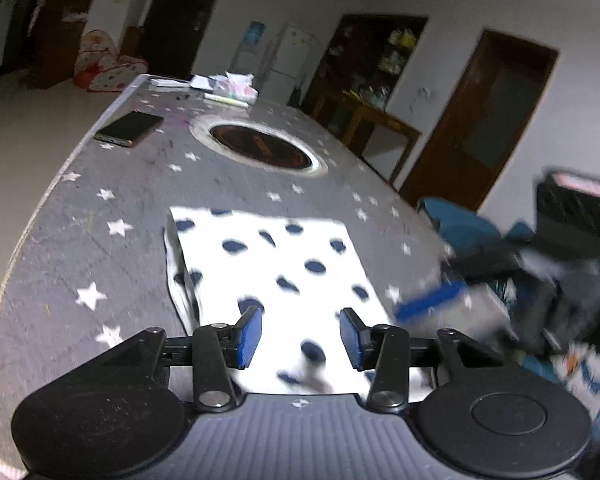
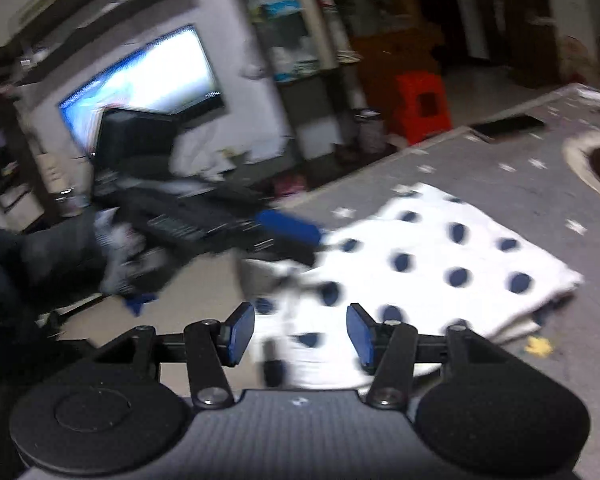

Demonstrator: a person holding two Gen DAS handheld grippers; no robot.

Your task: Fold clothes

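Observation:
A white garment with dark blue spots (image 1: 292, 264) lies folded into a flat rectangle on the grey star-patterned table cover (image 1: 100, 240). My left gripper (image 1: 300, 336) hovers open over its near edge, with nothing between the blue pads. At the right of the left wrist view, a blurred blue finger (image 1: 432, 300) of my right gripper sits by the garment's right edge. In the right wrist view the same garment (image 2: 440, 260) lies ahead. My right gripper (image 2: 300, 334) is open above its near corner and holds nothing. A blurred blue finger (image 2: 292, 228) of the left gripper shows at the garment's far-left edge.
A phone (image 1: 130, 128) lies near the table's left edge. A round dark opening (image 1: 262, 146) sits mid-table, with papers (image 1: 224, 86) at the far end. A yellow scrap (image 2: 540, 346) lies beside the garment. Off the table are a red stool (image 2: 420, 106) and a lit screen (image 2: 140, 80).

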